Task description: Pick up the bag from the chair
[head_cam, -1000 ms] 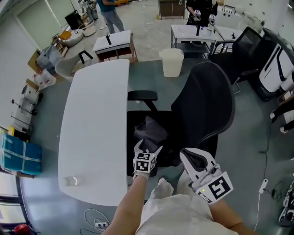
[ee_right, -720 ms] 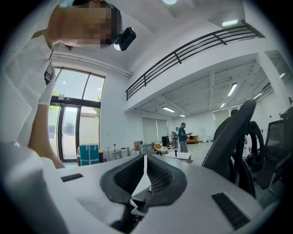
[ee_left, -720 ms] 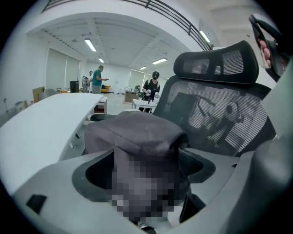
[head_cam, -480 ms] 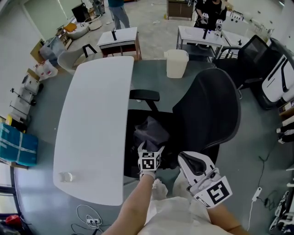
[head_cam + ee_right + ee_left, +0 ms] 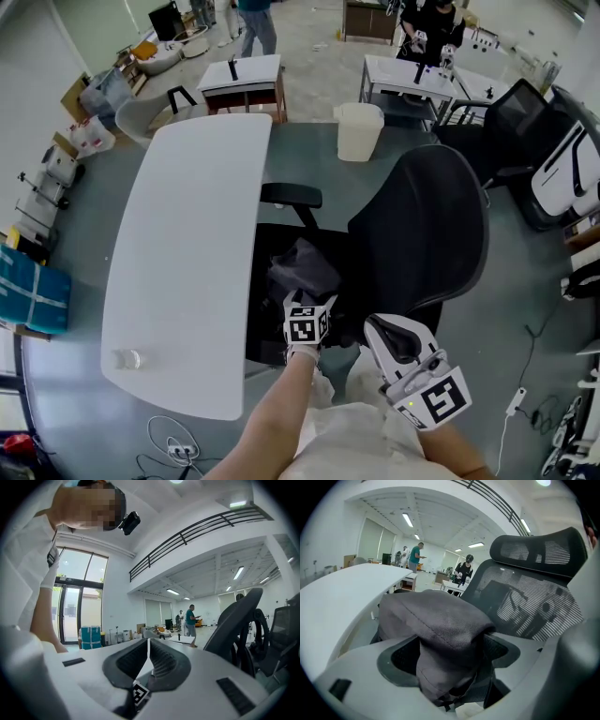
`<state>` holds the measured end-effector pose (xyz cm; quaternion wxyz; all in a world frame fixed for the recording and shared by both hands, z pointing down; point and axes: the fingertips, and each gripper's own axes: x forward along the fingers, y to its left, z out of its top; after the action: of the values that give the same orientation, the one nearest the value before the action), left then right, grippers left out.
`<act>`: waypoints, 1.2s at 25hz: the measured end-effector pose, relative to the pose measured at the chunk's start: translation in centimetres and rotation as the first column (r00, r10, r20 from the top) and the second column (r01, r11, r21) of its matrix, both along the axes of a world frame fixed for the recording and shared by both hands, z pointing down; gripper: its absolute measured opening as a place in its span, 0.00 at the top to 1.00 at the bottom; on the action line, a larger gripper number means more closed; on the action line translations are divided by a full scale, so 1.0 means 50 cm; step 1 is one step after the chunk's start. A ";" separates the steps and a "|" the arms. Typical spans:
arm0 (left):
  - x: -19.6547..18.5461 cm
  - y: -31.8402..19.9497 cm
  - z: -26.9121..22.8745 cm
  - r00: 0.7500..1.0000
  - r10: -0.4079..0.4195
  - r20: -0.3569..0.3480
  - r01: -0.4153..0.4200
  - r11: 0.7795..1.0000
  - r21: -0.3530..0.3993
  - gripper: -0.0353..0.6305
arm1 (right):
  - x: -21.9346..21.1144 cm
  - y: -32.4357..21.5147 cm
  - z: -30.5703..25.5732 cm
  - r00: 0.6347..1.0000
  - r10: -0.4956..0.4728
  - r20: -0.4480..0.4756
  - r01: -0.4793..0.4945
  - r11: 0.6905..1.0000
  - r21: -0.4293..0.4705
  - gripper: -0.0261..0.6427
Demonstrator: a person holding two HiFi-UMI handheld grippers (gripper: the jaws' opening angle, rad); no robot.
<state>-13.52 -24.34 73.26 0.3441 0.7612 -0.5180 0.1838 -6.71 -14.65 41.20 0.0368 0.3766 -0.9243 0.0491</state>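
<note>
Left gripper (image 5: 307, 302) has crept a touch forward over the last second, toward 12 o'clock and onto the near edge of the bag (image 5: 302, 267). In the left gripper view its jaws are pinching a bunched fold of the dark grey cloth, which fills the gap, touches both pads and bulges over the top. The bag itself hasn't shifted. It lies slumped on the seat of the black chair (image 5: 422, 225), with the mesh back at its 2 o'clock, the armrest (image 5: 291, 195) at its 12 and the white table (image 5: 183, 244) along its 9.

My read: the grasp looks made and the lift hasn't started, so the task is about halfway.

Right gripper (image 5: 392, 336) hasn't joined in. It stays low at 5 o'clock of the bag, close to the person's body, jaws pressed together with nothing between them. Its own view points off across the room, not at the seat.

Hard to make out:
- No handle or strap shows clearly. Something dark and tangled sits below the pinched fold in the left gripper view, but I can't tell what it is.
- It's unclear whether the pinch is on a strap or only loose cloth. Loose cloth could slip or stretch under the weight.
- The bag's near underside is hidden behind the left gripper.
- The seat is lost in shadow, and so is most of the bag's outline there.
</note>
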 end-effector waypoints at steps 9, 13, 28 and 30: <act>-0.006 -0.006 -0.010 0.999 -0.009 -0.040 0.008 1.000 -0.018 0.51 | 0.001 -0.010 -0.003 1.000 0.002 -0.005 -0.002 1.000 0.003 0.93; -0.001 -0.007 -0.018 0.997 -0.006 -0.077 0.004 1.000 -0.025 0.69 | 0.001 -0.016 0.001 1.000 0.001 -0.010 -0.001 1.000 0.003 0.93; -0.052 0.017 -0.070 0.986 0.053 -0.157 -0.050 0.998 0.024 0.88 | -0.003 -0.028 0.007 1.000 0.017 0.022 -0.017 1.000 -0.003 0.93; -0.060 0.022 -0.080 0.985 0.057 -0.165 -0.052 0.998 0.033 0.88 | -0.002 -0.027 0.006 0.999 0.021 0.027 -0.021 1.000 -0.003 0.93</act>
<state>-16.53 -23.23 69.25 0.3700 0.7926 -0.4691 0.1220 -6.82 -16.01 41.50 0.0244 0.3855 -0.9207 0.0559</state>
